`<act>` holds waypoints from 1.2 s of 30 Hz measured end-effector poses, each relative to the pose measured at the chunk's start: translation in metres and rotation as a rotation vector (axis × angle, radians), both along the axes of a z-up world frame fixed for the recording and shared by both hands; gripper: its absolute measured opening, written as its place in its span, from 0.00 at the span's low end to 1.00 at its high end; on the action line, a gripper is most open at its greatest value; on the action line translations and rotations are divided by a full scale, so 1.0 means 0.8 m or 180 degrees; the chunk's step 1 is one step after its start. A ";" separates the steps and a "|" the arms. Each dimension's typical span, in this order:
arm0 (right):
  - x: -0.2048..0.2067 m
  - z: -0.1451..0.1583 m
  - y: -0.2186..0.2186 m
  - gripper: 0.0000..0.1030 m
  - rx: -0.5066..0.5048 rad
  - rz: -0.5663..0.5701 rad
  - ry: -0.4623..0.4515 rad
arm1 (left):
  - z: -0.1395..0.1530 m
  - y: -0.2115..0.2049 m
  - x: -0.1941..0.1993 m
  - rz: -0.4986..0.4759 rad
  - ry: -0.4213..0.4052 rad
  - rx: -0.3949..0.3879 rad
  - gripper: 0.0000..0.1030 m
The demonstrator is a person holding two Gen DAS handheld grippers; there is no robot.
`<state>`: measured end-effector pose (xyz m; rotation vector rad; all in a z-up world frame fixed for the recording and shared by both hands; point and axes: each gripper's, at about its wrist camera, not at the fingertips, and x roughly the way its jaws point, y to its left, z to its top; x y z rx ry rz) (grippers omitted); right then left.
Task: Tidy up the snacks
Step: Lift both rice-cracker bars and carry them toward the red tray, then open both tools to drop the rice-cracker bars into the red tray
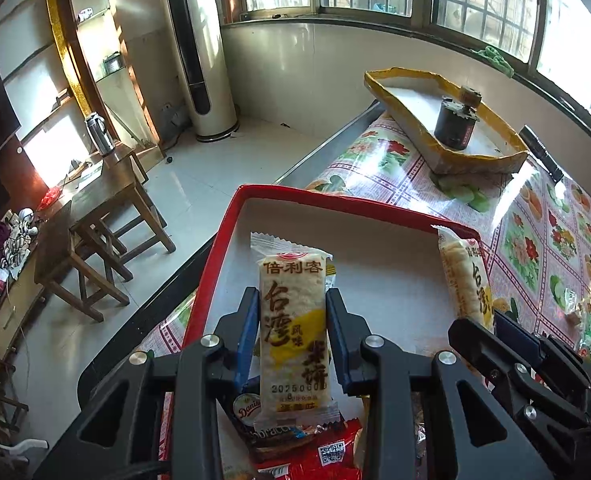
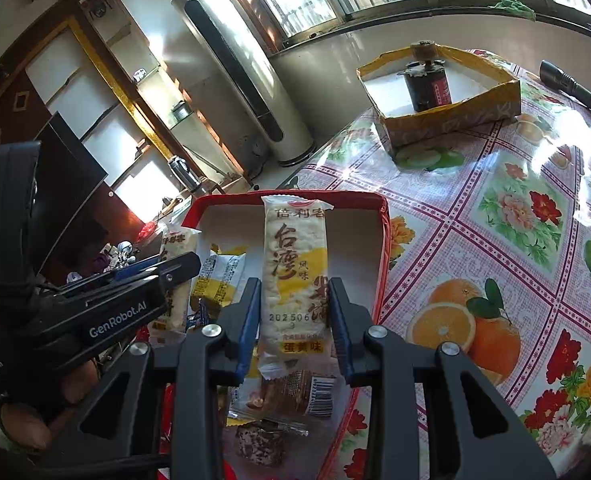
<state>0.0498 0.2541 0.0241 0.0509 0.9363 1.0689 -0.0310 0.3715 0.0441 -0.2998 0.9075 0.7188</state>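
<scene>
Two Taiwan-style rice cracker packets, one clamped upright in the left gripper [image 1: 291, 300] jaws [image 1: 293, 320], the other pinched in the right gripper [image 2: 295, 292] jaws [image 2: 295, 272], both held above the red tray [image 1: 231, 216]. Inside the tray: a yellow-and-white packet [image 2: 221, 276], a barcoded nut bar [image 2: 295, 394], a red wrapper [image 1: 335, 446]. Farther along the flowered desk [image 2: 495, 208], a yellow-edged cardboard box [image 2: 451, 120] holding a dark jar [image 2: 427, 86]; just beside it, a black flashlight [image 2: 571, 86].
</scene>
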 end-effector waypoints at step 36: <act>-0.001 -0.002 -0.005 0.53 -0.0065 -0.0022 -0.0082 | 0.010 -0.007 -0.006 0.0063 -0.0029 -0.0095 0.62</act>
